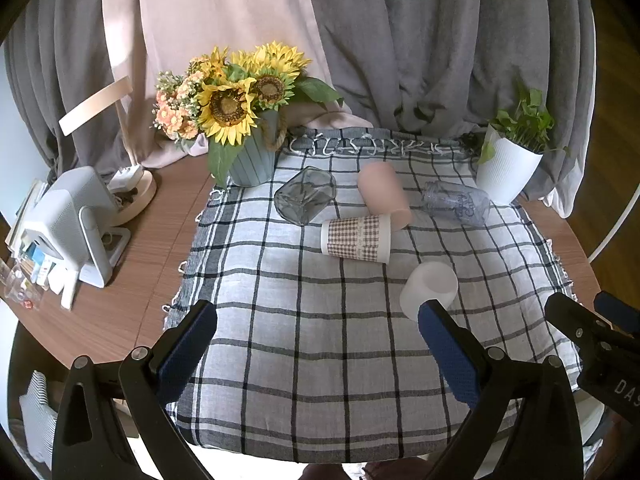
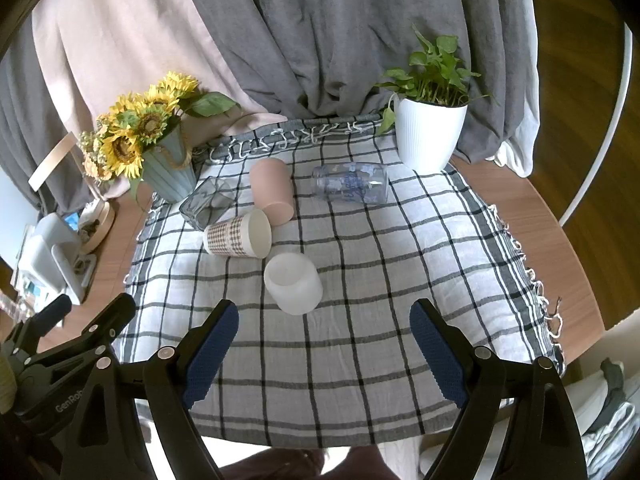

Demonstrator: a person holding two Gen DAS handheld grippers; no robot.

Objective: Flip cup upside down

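Here, five drinking vessels lie tipped on their sides on a grey-and-white checked cloth [image 2: 360,280] spread over a round wooden table [image 1: 120,308]. Nearest is a frosted white plastic cup [image 2: 294,283], with its open mouth turned toward the far left and its long axis running from near right to far left. Just beyond it lies a brown-checked paper cup [image 2: 237,235], its axis left to right and its white mouth facing right; nothing shows inside it. A matte pink cup [image 2: 272,191] lies behind that one, its mouth toward the near side and touching the paper cup's rim. To the left is a smoky grey square glass [image 2: 206,203], and well to the right a clear tumbler with blue print [image 2: 351,188] lies across the cloth. At the far left, a ribbed pale-blue pot [image 1: 256,156] holds sunflowers and peach blossoms; at the far right, a ribbed white pot [image 2: 430,132] holds a leafy green plant. The left gripper [image 1: 318,346] hovers near the front of the cloth with its blue-padded jaws spread wide and empty. The right gripper [image 2: 324,342] is likewise wide open, holding nothing, just short of the frosted cup.
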